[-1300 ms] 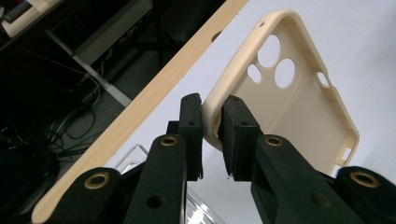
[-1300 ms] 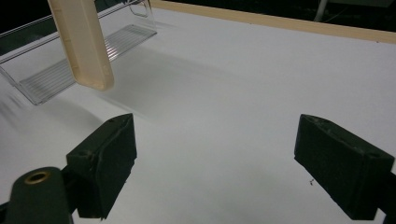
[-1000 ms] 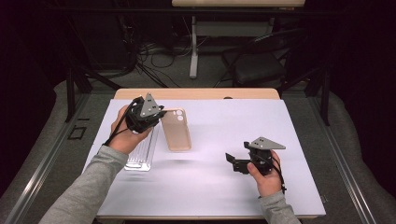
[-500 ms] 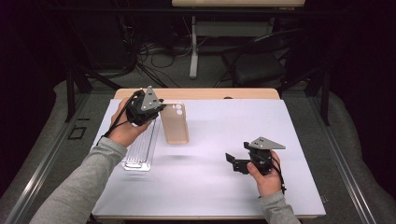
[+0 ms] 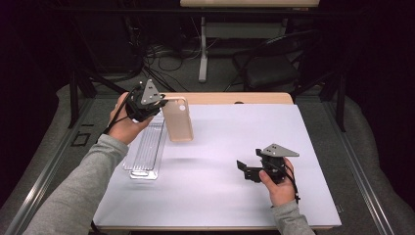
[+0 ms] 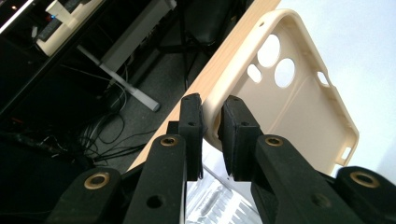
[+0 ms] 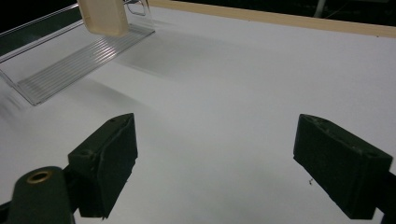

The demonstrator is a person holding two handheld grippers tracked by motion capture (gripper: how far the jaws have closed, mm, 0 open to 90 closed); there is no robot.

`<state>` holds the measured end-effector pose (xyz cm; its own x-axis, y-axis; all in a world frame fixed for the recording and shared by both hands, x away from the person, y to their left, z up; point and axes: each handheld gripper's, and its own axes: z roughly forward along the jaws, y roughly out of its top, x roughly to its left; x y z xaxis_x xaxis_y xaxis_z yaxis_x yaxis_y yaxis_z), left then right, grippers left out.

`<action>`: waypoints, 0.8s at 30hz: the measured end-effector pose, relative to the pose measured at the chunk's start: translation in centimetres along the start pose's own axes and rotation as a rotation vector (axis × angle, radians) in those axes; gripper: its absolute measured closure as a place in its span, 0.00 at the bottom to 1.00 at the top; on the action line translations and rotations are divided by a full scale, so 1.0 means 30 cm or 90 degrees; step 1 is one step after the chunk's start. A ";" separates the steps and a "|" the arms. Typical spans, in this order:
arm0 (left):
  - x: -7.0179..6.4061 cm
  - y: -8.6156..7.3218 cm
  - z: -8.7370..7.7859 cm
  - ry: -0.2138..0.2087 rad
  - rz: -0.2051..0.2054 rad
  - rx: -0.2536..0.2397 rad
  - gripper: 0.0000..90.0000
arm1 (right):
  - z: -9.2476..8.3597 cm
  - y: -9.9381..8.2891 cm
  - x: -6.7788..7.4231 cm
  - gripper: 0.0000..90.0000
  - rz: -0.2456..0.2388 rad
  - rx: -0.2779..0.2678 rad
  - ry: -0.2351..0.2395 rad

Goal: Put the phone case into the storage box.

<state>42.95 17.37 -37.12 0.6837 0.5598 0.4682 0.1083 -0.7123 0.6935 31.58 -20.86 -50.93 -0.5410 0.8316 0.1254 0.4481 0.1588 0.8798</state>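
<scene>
Phone case [image 5: 177, 120] is pinched at its top rim by left tongs [image 6: 211, 126], long axis hanging down (off tabletop [image 5: 235, 161]); right tongs [image 7: 215, 163] are held spread, well apart.

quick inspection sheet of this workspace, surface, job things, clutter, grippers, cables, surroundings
surface: white table top with a wooden strip along its far edge, bare across the middle.
job's things: beige phone case lifted off the table, hanging down from its top edge, camera cutouts visible in the left gripper view; clear ribbed tray flat on the table below and to its left.
clutter: nothing seen.
grippers: left gripper shut on the rim of the phone case; right gripper open, low over bare table, holding nothing.
cables: a black cable trails from the left gripper past the wrist; loose cables on the floor beyond the table.
surroundings: dark room, desk leg and black chair behind.
</scene>
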 end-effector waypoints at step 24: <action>0.083 -0.004 -0.057 0.036 -0.002 0.007 0.88 | 0.005 -0.004 -0.002 0.15 0.006 0.005 0.004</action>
<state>43.41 19.56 -35.11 0.6420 0.5847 0.4960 0.1186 -0.7148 0.6891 31.65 -20.85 -51.10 -0.5409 0.8298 0.1372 0.4588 0.1544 0.8750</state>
